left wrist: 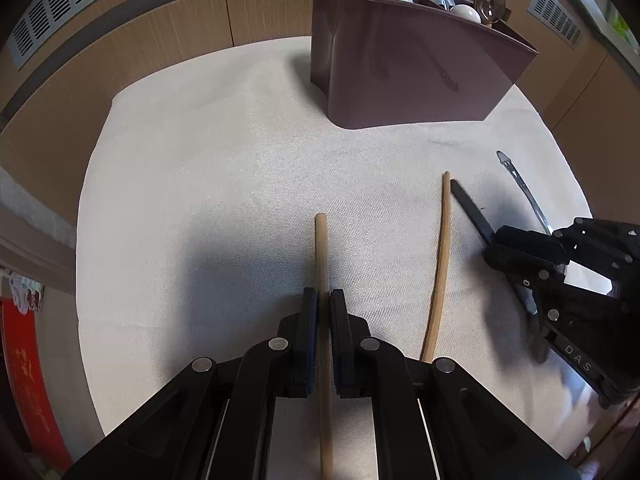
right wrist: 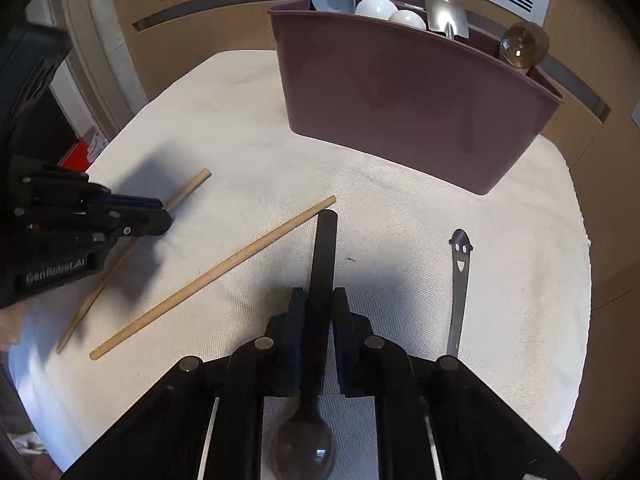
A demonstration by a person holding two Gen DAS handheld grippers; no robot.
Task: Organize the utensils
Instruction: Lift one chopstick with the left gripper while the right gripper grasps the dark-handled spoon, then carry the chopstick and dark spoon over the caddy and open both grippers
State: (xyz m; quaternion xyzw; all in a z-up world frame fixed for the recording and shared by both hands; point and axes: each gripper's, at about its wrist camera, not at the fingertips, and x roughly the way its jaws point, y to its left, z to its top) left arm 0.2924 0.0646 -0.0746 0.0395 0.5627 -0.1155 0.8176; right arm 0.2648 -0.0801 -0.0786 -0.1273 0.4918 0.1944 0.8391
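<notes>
Two hand-held grippers clamp utensils — black spoon (right wrist: 322,264), wooden chopstick (left wrist: 322,256).

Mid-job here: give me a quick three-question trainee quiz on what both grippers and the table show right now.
1. True or false: the left gripper is shut on a wooden chopstick.
2. What does the right gripper hold? A) black spoon B) smiley-handled metal utensil C) nothing
3. How many chopsticks lie loose on the white cloth?

Key: 1 true; 2 A; 3 one, the loose chopstick.
</notes>
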